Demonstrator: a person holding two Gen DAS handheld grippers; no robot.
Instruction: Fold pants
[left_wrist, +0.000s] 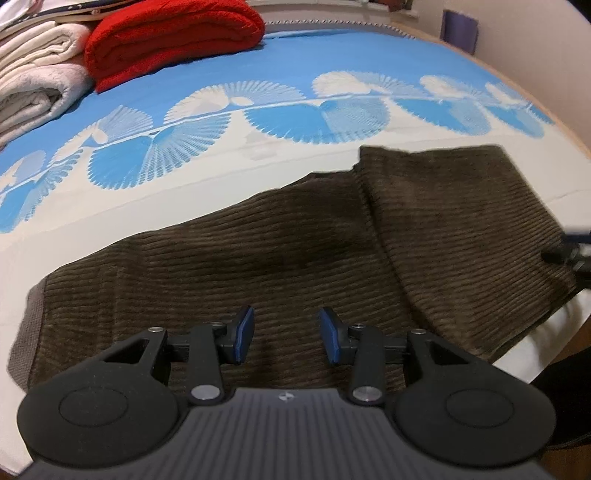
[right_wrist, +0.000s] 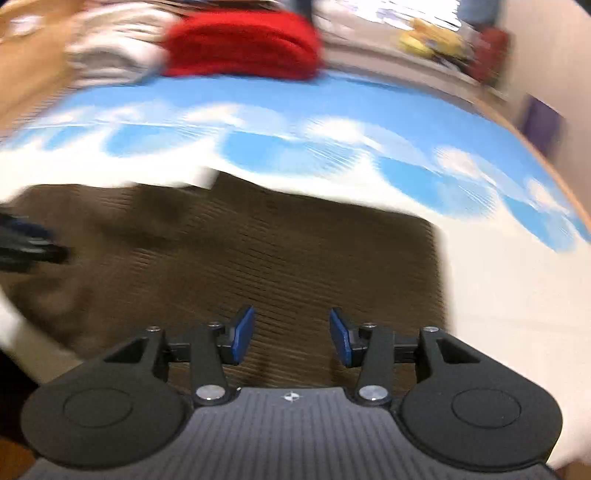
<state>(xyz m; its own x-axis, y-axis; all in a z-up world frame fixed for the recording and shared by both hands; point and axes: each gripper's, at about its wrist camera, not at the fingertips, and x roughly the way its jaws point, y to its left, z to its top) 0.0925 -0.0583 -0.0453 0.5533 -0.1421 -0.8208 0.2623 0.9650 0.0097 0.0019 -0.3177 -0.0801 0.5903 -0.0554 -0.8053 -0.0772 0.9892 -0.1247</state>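
Brown corduroy pants (left_wrist: 295, 258), one pair; two open, empty tongs above.

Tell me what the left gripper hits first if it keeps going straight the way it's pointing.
Most likely the brown corduroy pants. The left gripper is open, holds nothing, and angles down over the spread fabric; nothing else shows in between. How far off the cloth is remains unclear.

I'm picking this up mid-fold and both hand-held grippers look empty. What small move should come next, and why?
Probably lower the left hand-held gripper onto the waistband end of the brown pants and pinch it. Both it and the right hand-held gripper stand open over the cloth, holding nothing, and only the right part is folded over; the left end still lies flat.
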